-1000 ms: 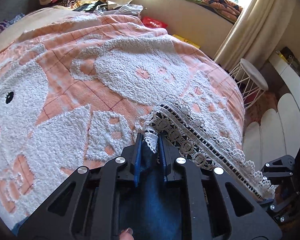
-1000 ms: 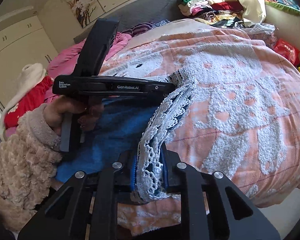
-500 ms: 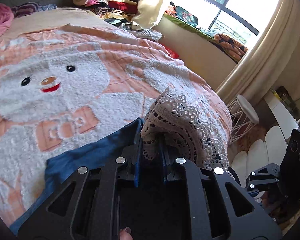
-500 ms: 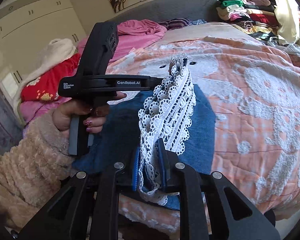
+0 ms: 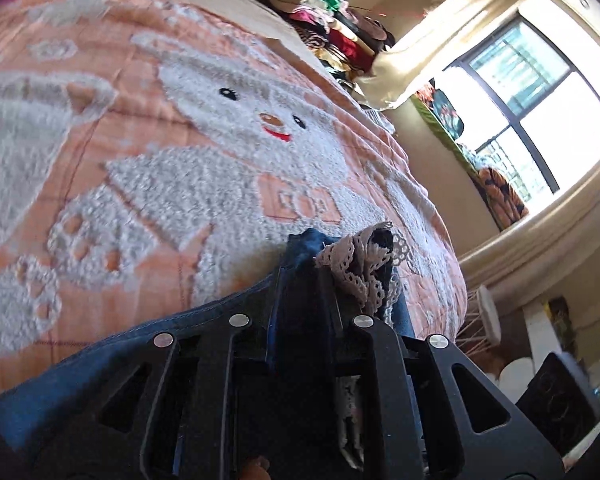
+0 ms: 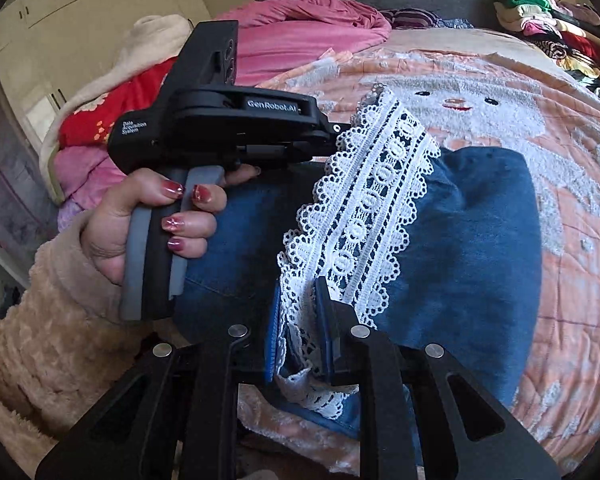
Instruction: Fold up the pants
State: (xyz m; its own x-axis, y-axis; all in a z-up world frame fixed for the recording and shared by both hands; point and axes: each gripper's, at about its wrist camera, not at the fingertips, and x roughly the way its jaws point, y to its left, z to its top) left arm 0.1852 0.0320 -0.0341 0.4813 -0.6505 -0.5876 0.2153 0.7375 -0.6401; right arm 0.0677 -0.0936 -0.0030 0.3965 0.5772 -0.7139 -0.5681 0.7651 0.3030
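Right, the pants [image 6: 472, 240], blue denim w/ a white lace hem band [image 6: 364, 216], lie on the peach bear-print blanket [image 6: 572, 208] of the bed, partly lifted by both tools. The relation that matters: the lace band runs as one stretched strip from the right gripper [image 6: 300, 328] up and away to the left gripper [image 6: 340, 128], so the hem's long axis is the line between the two jaws. The denim hangs below that line and spreads toward the bear face. Each tool has one end of the hem, so neither is nearer; judging by this, the coming move is to carry that edge over the rest of the leg and lay it flat.

Jaws: right gripper is clamped on lace plus denim, pads nearly together. In the left wrist view the left gripper [image 5: 304, 280] has denim and bunched lace between its fingers; its jaws have just been opening a bit, but the cloth looks pinched, not dropped.

Writing: on the left tool's body, seen from the right wrist view, "GenRobot.AI" in white, and a small label "Data Acquisition System". The hand [image 6: 156, 216] on its handle wears a fuzzy beige sleeve [image 6: 48, 320]. No other legible text.
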